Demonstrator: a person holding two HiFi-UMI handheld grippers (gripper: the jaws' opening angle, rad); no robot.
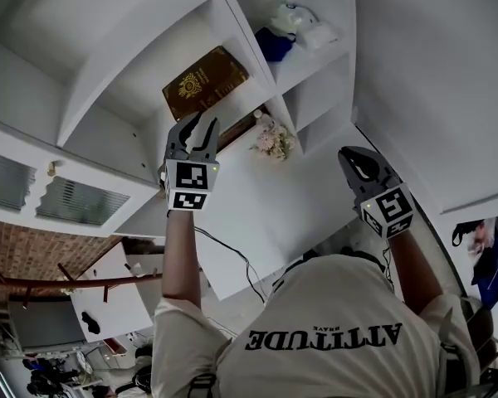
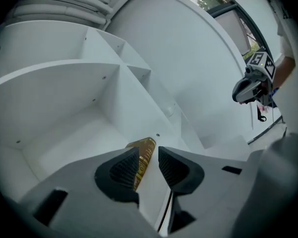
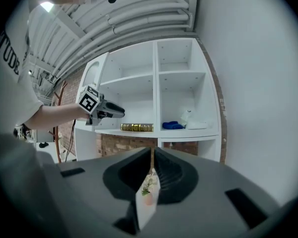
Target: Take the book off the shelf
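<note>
— What's around, apart from the job itself?
— In the head view, a blue cloth (image 1: 274, 44), with a white bundle (image 1: 303, 19) just beside it at about two o'clock. Pink-and-white flowers (image 1: 273, 142) sit at six o'clock from the cloth.
— And lower down?
— A brick wall (image 1: 33, 255) at eight o'clock of the picture, a wooden rack (image 1: 66, 276) across it, slatted panels (image 1: 79, 201) at its twelve. A black cable (image 1: 232, 251) trails at roughly seven o'clock from the flowers.

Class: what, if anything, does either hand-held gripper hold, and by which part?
Nothing. The left hand-held gripper has its jaws apart, short of the book lying on the shelf; the right hand-held gripper is empty.
</note>
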